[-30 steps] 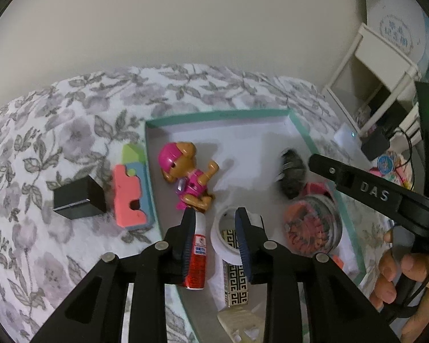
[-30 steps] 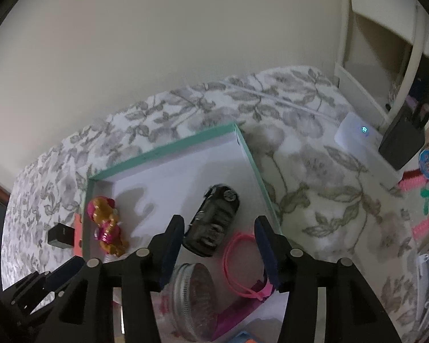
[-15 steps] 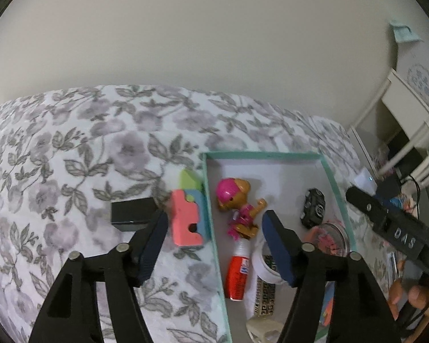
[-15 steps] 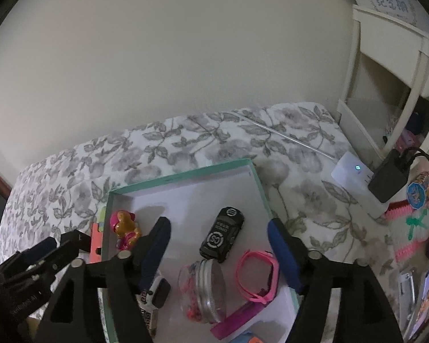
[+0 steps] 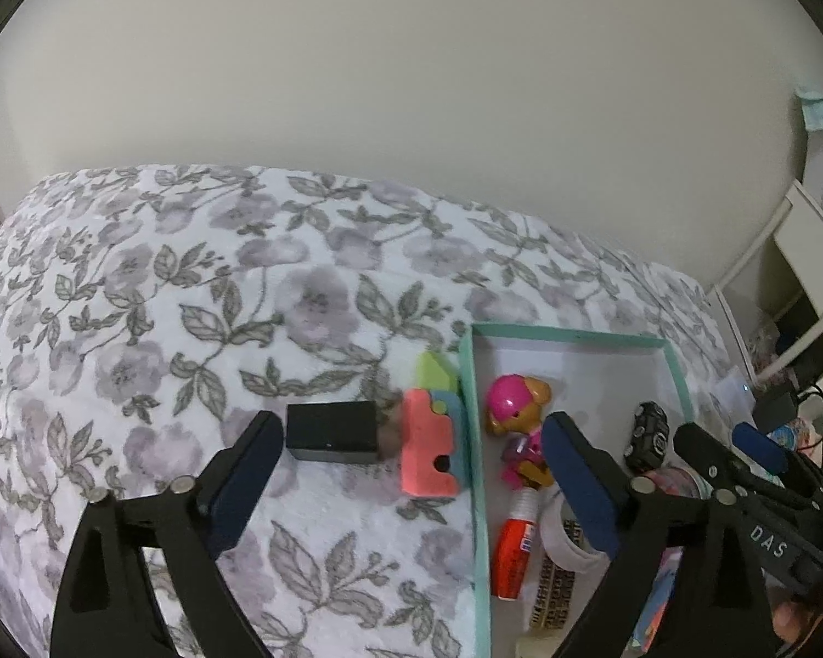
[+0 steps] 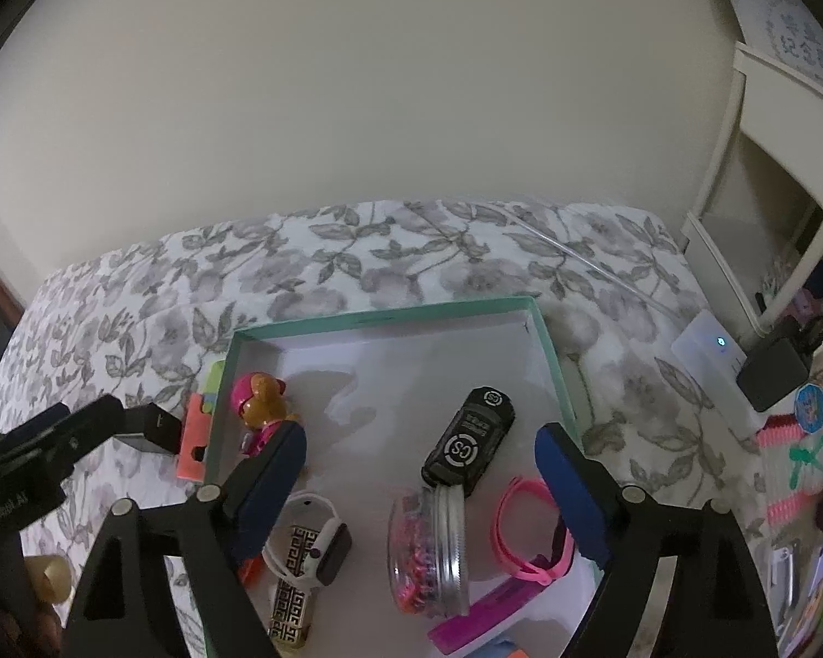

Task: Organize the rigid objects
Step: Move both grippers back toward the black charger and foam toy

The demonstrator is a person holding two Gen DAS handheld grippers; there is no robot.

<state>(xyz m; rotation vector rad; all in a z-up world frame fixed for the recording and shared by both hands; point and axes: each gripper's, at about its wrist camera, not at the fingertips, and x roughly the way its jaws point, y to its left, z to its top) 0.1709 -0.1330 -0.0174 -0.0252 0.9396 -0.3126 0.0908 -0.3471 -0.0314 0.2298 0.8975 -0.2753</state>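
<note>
Two black grippers hover over a bed, both with jaws opening and nothing between them. The left gripper (image 5: 406, 471) hangs above one black box (image 5: 333, 432) and one pink foam block (image 5: 429, 458), which lie on the bedspread just outside a teal-rimmed tray (image 6: 548, 351). The right gripper (image 6: 420, 485) hangs above the tray, which holds one toy puppy (image 6: 259, 403), one black toy car (image 6: 469, 441), one jar of beads (image 6: 428, 551), one pink watch (image 6: 529, 526), one white watch (image 6: 313, 548) and one red glue tube (image 5: 513, 548). The grey floral bedspread (image 5: 164, 296) meets a plain cream wall (image 5: 411, 82); white shelves (image 6: 784, 175) stand at right.
</note>
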